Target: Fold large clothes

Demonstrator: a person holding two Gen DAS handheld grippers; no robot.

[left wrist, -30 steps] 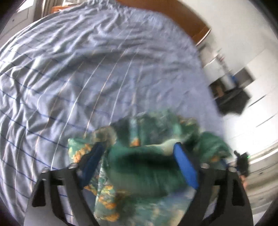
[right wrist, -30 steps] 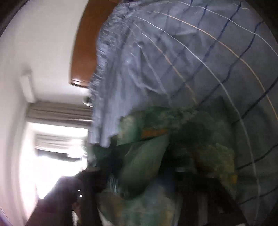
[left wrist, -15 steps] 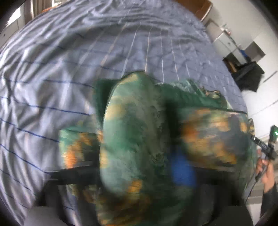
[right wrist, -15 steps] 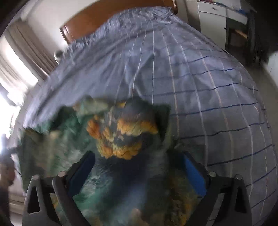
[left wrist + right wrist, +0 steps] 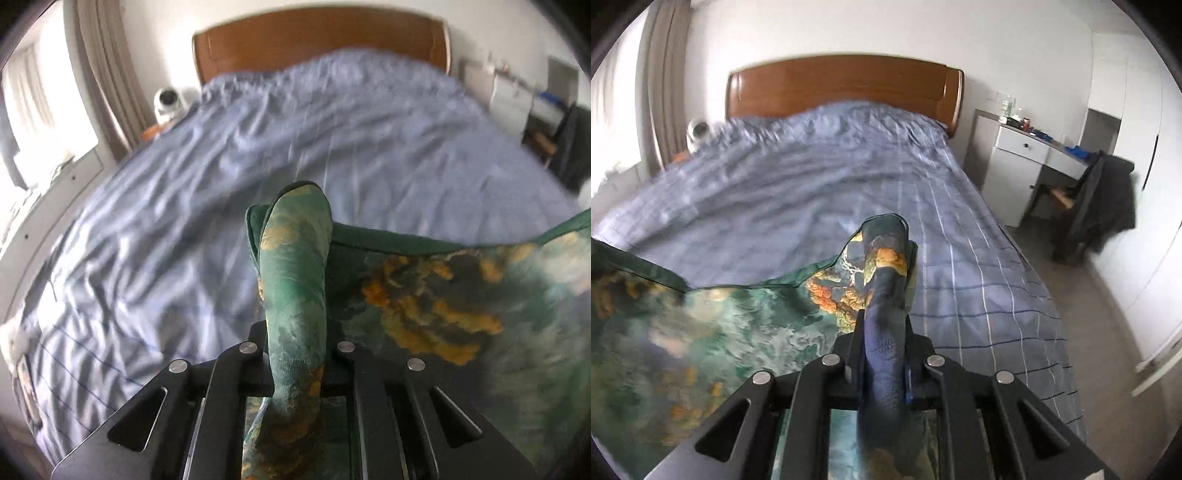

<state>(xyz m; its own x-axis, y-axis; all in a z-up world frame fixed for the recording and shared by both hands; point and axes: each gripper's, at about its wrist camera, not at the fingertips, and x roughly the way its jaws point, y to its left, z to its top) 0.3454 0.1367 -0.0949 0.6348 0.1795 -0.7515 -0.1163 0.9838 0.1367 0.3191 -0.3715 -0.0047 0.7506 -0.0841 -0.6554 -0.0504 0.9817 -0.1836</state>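
Now both jaws pinch soft green patterned garment (image 5: 295,280) (image 5: 882,280) — folds bunched, ridge-like — over a wrinkled bedsheet (image 5: 184,206).

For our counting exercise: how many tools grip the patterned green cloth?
2: left tool pinches one bunched corner of the patterned green cloth; right tool pinches another.

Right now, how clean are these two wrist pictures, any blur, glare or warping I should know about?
Left wrist view: the blue bedcover smears with motion blur, the window is blown out white, and the green patterned cloth in the left gripper stays fairly sharp. Right wrist view: the bedcover blurs near the headboard, the right gripper is sharp, and fisheye bends the walls.
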